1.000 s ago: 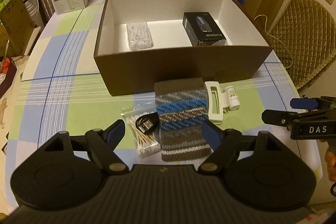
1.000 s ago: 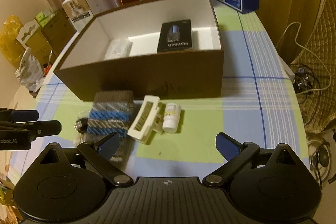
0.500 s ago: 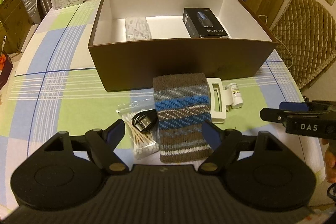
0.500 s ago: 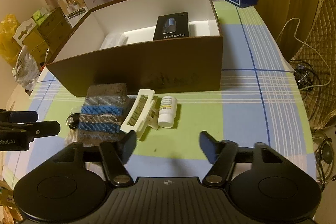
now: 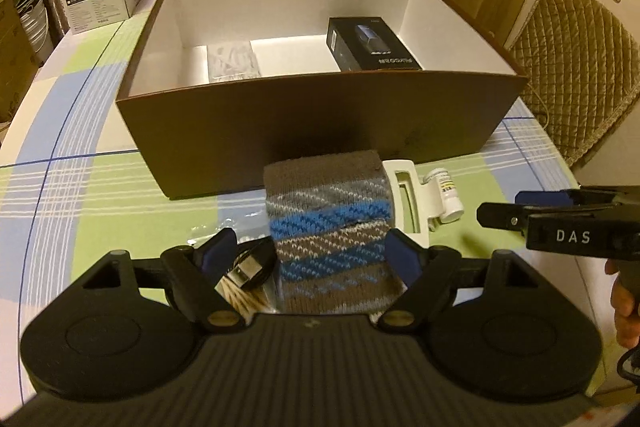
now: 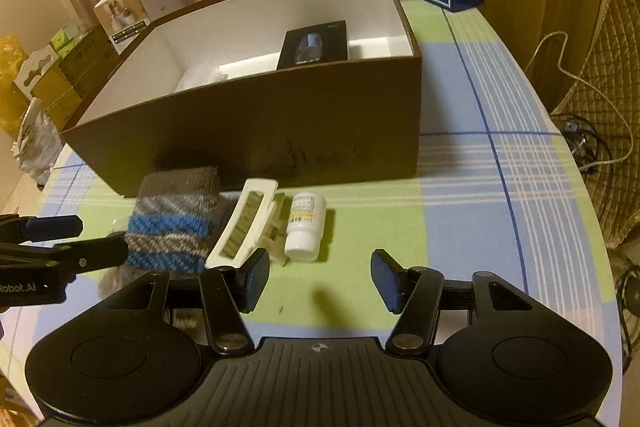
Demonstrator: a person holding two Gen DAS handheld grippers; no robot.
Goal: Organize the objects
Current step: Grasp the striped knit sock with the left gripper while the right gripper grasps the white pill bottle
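the knitted pouch (image 5: 332, 227) lies on the table (image 5: 100, 195), just in front of the brown box (image 5: 320, 123), beside a white hair clip (image 6: 244, 223) and a small white bottle (image 6: 305, 227). the left gripper (image 5: 310, 255) has its jaws spread on both sides of the pouch, not pressing it. the right gripper (image 6: 320, 277) has just been closing its jaws, with nothing between them.

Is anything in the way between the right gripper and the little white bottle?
Nothing visible. The right gripper is open, with bare tablecloth between it and the bottle. The white clip lies against the bottle's left side.
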